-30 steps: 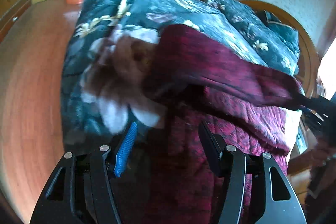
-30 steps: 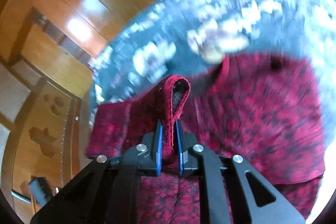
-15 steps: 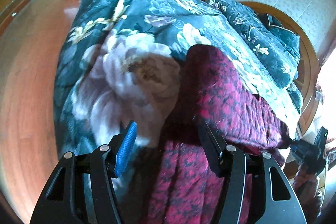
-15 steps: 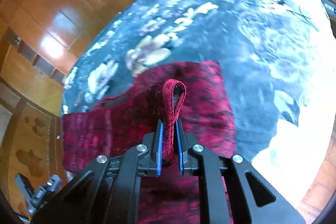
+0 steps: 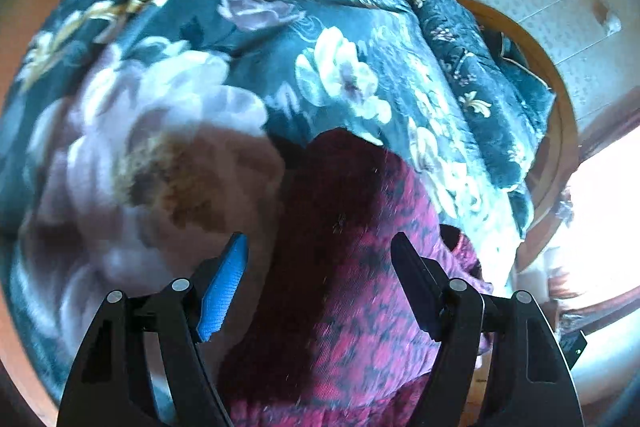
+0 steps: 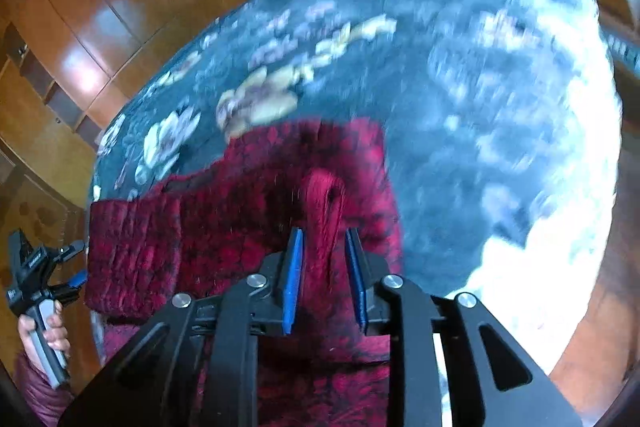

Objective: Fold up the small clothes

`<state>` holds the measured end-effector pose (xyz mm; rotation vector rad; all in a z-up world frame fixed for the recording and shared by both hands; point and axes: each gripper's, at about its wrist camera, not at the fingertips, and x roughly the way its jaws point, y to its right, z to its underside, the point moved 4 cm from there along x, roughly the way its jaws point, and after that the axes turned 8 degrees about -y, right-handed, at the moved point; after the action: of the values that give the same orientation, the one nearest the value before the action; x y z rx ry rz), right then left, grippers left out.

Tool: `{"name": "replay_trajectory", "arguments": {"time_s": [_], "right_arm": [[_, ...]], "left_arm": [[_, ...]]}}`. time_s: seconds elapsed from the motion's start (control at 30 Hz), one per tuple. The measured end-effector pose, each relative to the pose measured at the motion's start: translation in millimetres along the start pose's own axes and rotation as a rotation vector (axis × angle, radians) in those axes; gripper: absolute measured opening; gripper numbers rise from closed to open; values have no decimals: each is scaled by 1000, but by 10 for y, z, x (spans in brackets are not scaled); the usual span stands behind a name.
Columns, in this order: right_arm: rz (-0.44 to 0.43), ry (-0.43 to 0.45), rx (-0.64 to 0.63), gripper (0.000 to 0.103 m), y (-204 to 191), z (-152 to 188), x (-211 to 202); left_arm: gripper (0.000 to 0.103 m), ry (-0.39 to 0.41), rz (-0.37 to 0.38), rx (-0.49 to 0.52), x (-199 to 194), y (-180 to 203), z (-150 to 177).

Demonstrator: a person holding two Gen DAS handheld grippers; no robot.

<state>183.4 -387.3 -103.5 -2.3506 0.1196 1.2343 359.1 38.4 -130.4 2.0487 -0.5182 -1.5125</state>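
A dark red patterned garment (image 5: pixel 352 267) lies folded on a bed covered by a dark floral quilt (image 5: pixel 248 39). My left gripper (image 5: pixel 320 259) is open, its fingers apart just above the garment's left part, holding nothing. In the right wrist view the garment (image 6: pixel 224 227) lies across the quilt (image 6: pixel 440 87). My right gripper (image 6: pixel 322 247) has its jaws parted a little, with a raised fold of red cloth (image 6: pixel 324 199) standing loose between the pads. The left gripper (image 6: pixel 44 267) shows at the far left, held in a hand.
A floral pillow (image 5: pixel 480 67) lies at the head of the bed against a curved wooden headboard (image 5: pixel 560 131). Wooden floor (image 5: pixel 24 7) lies left of the bed. Wooden wardrobe panels (image 6: pixel 100 7) stand behind the bed in the right wrist view.
My right gripper's jaws have opened off the red fold they pinched. The stretched garment has come down flat on the quilt. My left gripper has moved closer over it.
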Motion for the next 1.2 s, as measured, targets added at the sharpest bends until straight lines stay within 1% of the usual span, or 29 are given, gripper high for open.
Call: {"name": "replay_trajectory", "arguments": {"time_s": [0.07, 0.13, 0.17, 0.2, 0.23, 0.27, 0.3, 0.33, 0.37, 0.4, 0.43, 0.47, 0.53, 0.57, 0.6, 0.63, 0.67, 0.7, 0.73, 0.77, 0.8, 0.83, 0.87, 0.93, 1.0, 1.03, 1.07, 1.13, 1.2], "right_arm": [[-29, 29, -48, 40, -173, -41, -82], [-40, 20, -94, 42, -341, -54, -35], [-45, 10, -115, 42, -425, -50, 17], [-43, -6, -146, 42, -537, -31, 113], [-36, -14, -161, 42, -583, -18, 172], [-24, -24, -179, 42, -630, 3, 249], [-4, -38, -195, 42, -661, 40, 360], [12, -43, -203, 42, -659, 68, 418], [60, -51, -219, 41, -636, 112, 522], [99, -62, -222, 41, -581, 157, 613], [114, -77, -216, 40, -511, 195, 696], [114, -92, -207, 39, -444, 234, 785], [104, -52, -216, 39, -378, 293, 874], [107, -41, -214, 40, -371, 305, 890], [121, -27, -217, 40, -387, 321, 893], [128, -22, -223, 40, -393, 323, 885], [128, -16, -224, 40, -391, 328, 880], [121, -6, -222, 40, -377, 337, 876], [117, 2, -223, 40, -371, 346, 873], [118, 6, -224, 40, -377, 347, 868], [120, 11, -225, 40, -380, 353, 866], [124, 15, -229, 40, -392, 355, 863], [126, 21, -231, 41, -399, 351, 863], [128, 32, -233, 41, -401, 366, 855], [125, 38, -232, 41, -399, 372, 857], [122, 40, -232, 41, -397, 373, 856], [121, 41, -232, 41, -395, 373, 857], [110, 50, -229, 42, -387, 385, 858], [101, 57, -228, 42, -386, 392, 861]], "left_arm": [[73, 2, 13, -14, 32, -14, -44], [66, -13, 66, -24, 90, -3, -82], [58, -20, 82, -25, 104, 11, -92], [54, -27, 94, -18, 125, 34, -91], [51, -23, 86, 2, 138, 70, -76], [43, -14, 69, 25, 144, 99, -60], [34, 5, 21, 60, 141, 133, -18], [31, 30, -30, 82, 128, 137, 11], [29, 64, -115, 114, 116, 154, 55], [29, 79, -172, 132, 125, 154, 71], [29, 87, -277, 167, 192, 165, 109], [29, 85, -355, 206, 287, 175, 137], [34, 99, -503, 291, 487, 208, 196], [38, 114, -536, 295, 517, 208, 208], [40, 127, -542, 271, 491, 197, 205], [40, 154, -516, 223, 385, 198, 193], [40, 177, -516, 208, 298, 204, 185], [40, 234, -535, 205, 147, 249, 194], [40, 272, -542, 212, 42, 274, 209], [40, 304, -528, 227, -55, 321, 223], [40, 317, -487, 256, -128, 403, 233], [40, 320, -473, 274, -149, 460, 233], [40, 319, -461, 304, -147, 538, 222], [40, 279, -419, 358, -39, 683, 193], [40, 233, -415, 384, 142, 774, 146], [40, 186, -425, 382, 310, 753, 109], [40, 158, -439, 361, 451, 697, 103], [40, 103, -439, 314, 687, 500, 69], [40, 144, -427, 325, 739, 426, 109]]}}
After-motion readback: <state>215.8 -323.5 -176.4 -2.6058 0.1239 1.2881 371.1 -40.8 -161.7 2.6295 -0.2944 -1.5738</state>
